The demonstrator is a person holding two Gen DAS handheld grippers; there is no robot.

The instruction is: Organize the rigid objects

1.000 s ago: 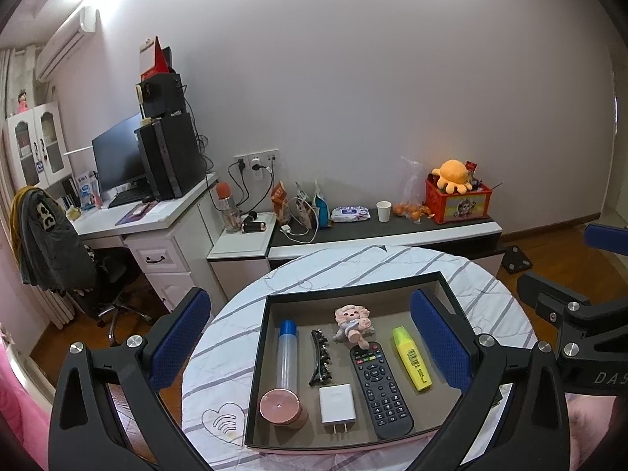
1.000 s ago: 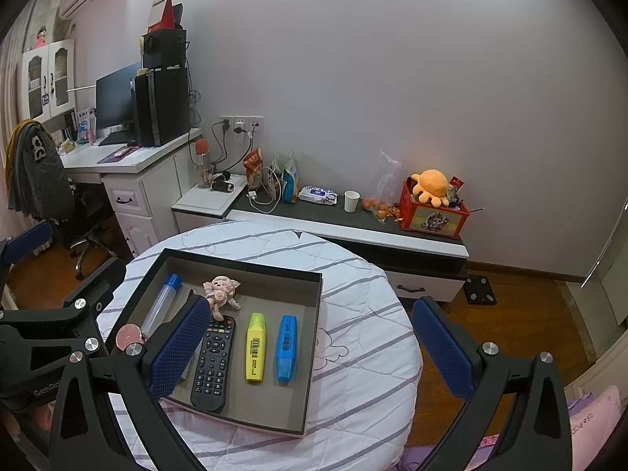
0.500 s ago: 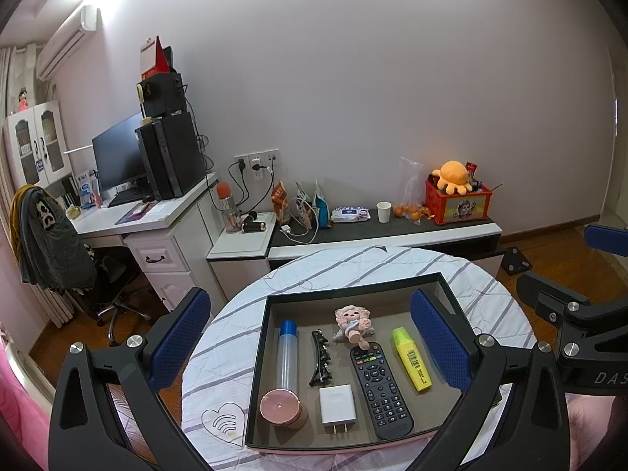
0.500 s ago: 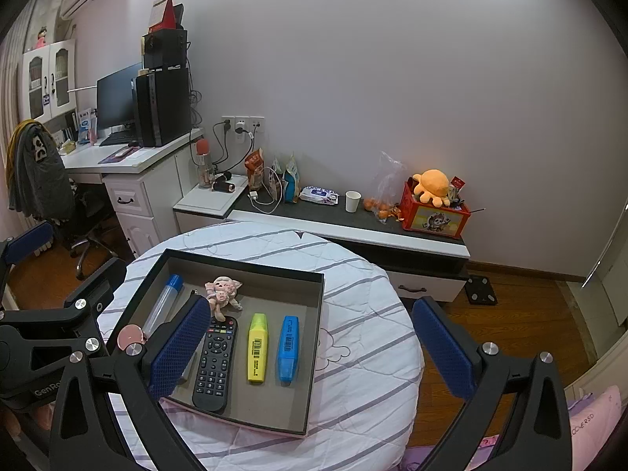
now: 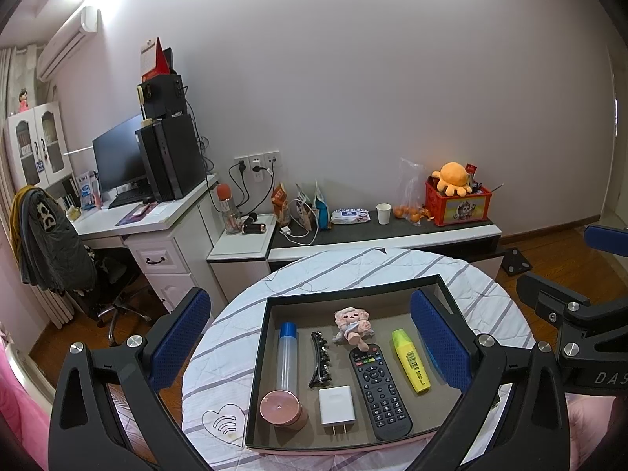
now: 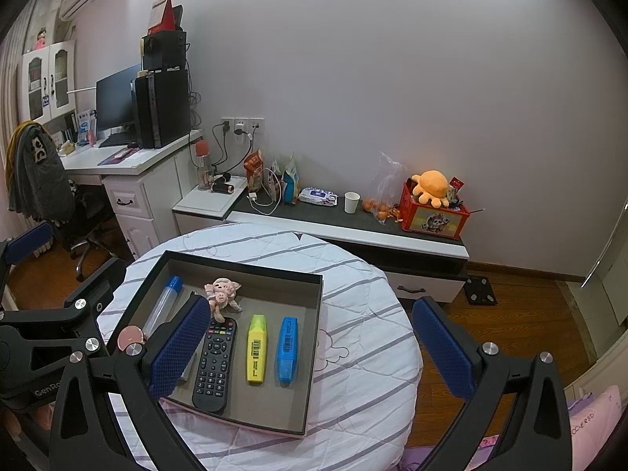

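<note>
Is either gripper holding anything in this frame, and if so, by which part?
Nothing is held. The left gripper and right gripper both hover open and empty above the dark rectangular tray.

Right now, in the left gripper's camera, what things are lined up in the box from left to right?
Going left to right along the tray: clear tube with blue cap → black hair clip → white charger plug → black remote → yellow highlighter. The small pink doll sits farther back, above the remote's top end.
</note>
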